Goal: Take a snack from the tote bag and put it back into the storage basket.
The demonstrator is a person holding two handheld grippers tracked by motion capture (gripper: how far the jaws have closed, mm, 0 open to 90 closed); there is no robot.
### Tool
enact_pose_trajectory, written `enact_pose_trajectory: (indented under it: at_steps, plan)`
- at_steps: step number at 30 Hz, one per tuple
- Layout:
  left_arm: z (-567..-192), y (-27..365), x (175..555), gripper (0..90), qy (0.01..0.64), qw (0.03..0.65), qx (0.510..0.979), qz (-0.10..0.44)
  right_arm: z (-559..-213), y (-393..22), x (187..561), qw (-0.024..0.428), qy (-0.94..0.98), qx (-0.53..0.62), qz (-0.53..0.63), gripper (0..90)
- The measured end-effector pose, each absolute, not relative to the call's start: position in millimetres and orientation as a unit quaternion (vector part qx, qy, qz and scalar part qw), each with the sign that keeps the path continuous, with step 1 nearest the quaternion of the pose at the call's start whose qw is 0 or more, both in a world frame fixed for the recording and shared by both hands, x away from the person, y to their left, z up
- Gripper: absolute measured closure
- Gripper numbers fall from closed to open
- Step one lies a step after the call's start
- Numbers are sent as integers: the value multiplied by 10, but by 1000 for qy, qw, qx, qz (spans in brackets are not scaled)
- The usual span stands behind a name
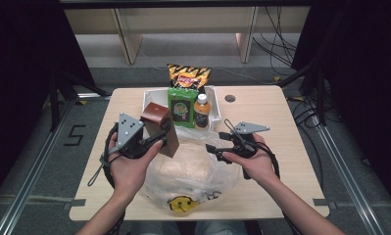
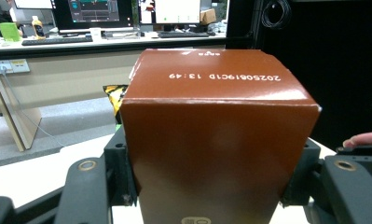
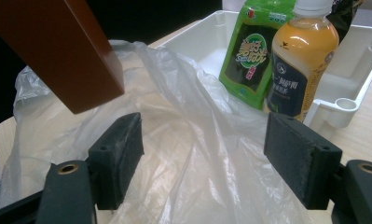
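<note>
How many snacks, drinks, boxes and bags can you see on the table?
Brown box: 1
Chip bag: 1
Green pouch: 1
Drink bottle: 1
Clear plastic bag: 1
White tray: 1
Total: 6

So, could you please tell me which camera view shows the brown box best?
The left gripper view: the brown box sits close up between the left gripper jaws, its printed date code readable. The high view shows it small and tilted above the plastic bag; the right gripper view catches just one lower corner.
</note>
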State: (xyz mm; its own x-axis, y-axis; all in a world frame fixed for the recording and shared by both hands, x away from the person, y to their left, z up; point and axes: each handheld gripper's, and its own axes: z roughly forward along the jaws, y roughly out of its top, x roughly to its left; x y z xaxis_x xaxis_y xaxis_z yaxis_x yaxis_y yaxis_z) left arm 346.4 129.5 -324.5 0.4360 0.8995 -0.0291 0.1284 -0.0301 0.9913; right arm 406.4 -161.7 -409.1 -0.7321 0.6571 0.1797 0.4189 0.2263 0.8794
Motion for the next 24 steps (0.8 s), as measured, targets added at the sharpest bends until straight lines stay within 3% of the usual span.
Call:
enact_pose_trajectory:
  at_steps: [4, 9, 24]
  plan:
    - [-3207, 1295, 3487, 373, 406, 566, 630, 344, -4098, -1602, 4056, 107, 773, 351, 518, 288]
    - [-3145, 1301, 3539, 373, 409, 569, 623, 347, -4101, -1631, 4076, 130, 784, 330, 510, 288]
    - [-3043, 1333, 3671, 374, 417, 571, 611, 355, -4121, -1602, 4049, 115, 782, 338, 510, 288]
